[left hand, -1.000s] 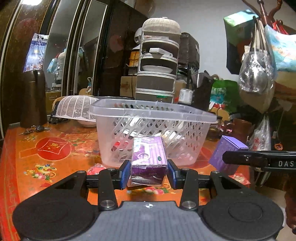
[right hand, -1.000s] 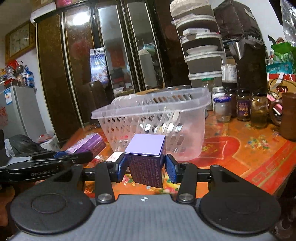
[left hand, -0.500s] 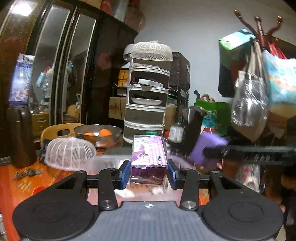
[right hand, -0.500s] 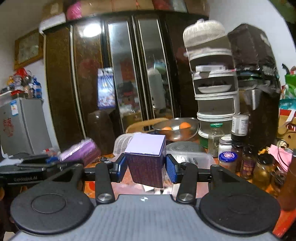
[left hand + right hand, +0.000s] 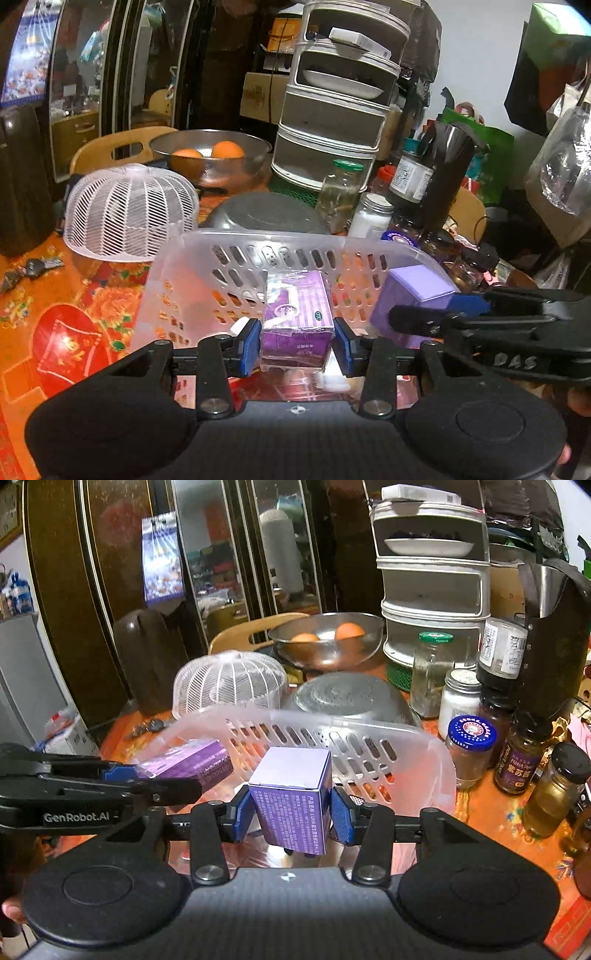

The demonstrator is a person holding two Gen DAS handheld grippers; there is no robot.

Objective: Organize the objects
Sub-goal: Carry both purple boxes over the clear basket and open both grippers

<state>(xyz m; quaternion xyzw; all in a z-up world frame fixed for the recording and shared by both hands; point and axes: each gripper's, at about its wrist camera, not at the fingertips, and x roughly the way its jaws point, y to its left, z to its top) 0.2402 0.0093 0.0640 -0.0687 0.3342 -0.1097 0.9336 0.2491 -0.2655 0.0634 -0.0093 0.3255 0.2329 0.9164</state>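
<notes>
My left gripper (image 5: 297, 345) is shut on a purple tissue pack (image 5: 297, 317), held over the inside of the clear plastic basket (image 5: 221, 240). My right gripper (image 5: 291, 818) is shut on a purple box (image 5: 291, 797), also above the basket (image 5: 369, 734). From the left wrist view the box (image 5: 417, 291) and the right gripper's arm show at the right. In the right wrist view the tissue pack (image 5: 188, 762) shows at the left, beside the box. Small white and dark items lie on the basket's floor, partly hidden.
Behind the basket stand a white mesh food cover (image 5: 129, 210), an upturned grey bowl (image 5: 262, 214), a metal bowl with oranges (image 5: 210, 158) and a tiered grey rack (image 5: 332, 110). Several jars (image 5: 469, 753) crowd the right side. Keys (image 5: 29, 267) lie at the left on the orange tablecloth.
Both grippers rose and swept forward over the basket's near rim, then tipped downward. Each still holds its purple item, now over the basket's inside instead of in front of it.
</notes>
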